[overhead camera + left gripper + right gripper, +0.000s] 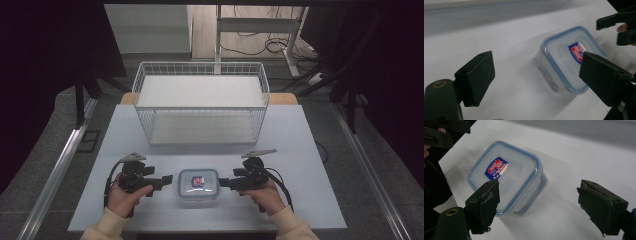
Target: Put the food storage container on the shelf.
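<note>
High view: a clear lidded container (199, 186) with a blue seal rim and a red-and-blue label sits at lower centre of the frame on the white table (300, 145), flanked by the two tools. The left gripper (166, 181) points at it from the left of the frame, the right gripper (223, 183) from the right — each tip just beside a side wall, neither visibly touching, and about equally near. The container is close to square with rounded corners, so it offers no marked long axis; the side latch flaps are what the jaws would meet.

Left gripper view: the jaws stand wide apart and empty, with the container (569, 60) at right of centre, partly behind the right-hand jaw.

Right gripper view: the jaws are likewise spread and hold nothing; the container (506, 176) lies at left of centre, above the left-hand jaw.

The white wire basket (200, 102) stands in the upper middle of the high view, well apart from the container — beyond it, away from the person.
</note>
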{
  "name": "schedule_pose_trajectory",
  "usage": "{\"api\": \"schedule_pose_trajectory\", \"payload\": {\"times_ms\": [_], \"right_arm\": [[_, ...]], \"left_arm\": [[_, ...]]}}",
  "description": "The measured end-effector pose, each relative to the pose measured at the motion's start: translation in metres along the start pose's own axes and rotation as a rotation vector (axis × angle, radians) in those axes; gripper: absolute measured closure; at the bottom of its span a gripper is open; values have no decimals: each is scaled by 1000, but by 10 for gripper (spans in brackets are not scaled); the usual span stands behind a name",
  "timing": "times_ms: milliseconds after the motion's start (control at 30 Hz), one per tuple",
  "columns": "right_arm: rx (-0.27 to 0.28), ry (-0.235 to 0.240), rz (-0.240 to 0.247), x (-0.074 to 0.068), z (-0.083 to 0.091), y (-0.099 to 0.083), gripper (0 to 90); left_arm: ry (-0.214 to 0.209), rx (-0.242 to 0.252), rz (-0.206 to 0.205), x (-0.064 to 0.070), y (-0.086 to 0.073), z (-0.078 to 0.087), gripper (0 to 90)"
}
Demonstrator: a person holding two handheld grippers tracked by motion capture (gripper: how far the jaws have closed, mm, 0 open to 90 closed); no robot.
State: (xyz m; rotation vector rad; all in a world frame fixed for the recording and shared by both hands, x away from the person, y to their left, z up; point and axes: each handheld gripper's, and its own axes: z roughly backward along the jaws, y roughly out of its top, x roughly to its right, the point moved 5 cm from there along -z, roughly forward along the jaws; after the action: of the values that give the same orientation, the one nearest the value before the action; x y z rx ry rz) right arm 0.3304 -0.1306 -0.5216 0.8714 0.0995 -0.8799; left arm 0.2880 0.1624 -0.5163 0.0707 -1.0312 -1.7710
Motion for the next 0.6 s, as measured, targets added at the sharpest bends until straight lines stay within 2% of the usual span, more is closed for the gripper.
{"api": "schedule_pose_trajectory", "payload": {"times_ms": [67,200,267,333,433,533,600], "right_arm": [[-1,8,-10,0,-2,0,173],[6,52,-54,-3,-9,0,172],[4,55,-62,-3,-11,0,172],[-8,47,-57,-3,-15,-2,169],[-11,57,-71,-6,-19,-4,168],[-12,63,-83,-7,-22,-5,167],[-15,69,-91,-7,-23,-5,167]], "left_arm": [[-11,-8,-1,1,0,-3,135],[-28,-16,-6,3,3,-10,138],[-20,-24,-20,4,5,-15,139],[-31,-32,-22,5,6,-19,139],[-67,-38,-2,7,5,-23,138],[-142,-42,58,7,3,-26,138],[-166,-46,86,7,2,-28,139]]}}
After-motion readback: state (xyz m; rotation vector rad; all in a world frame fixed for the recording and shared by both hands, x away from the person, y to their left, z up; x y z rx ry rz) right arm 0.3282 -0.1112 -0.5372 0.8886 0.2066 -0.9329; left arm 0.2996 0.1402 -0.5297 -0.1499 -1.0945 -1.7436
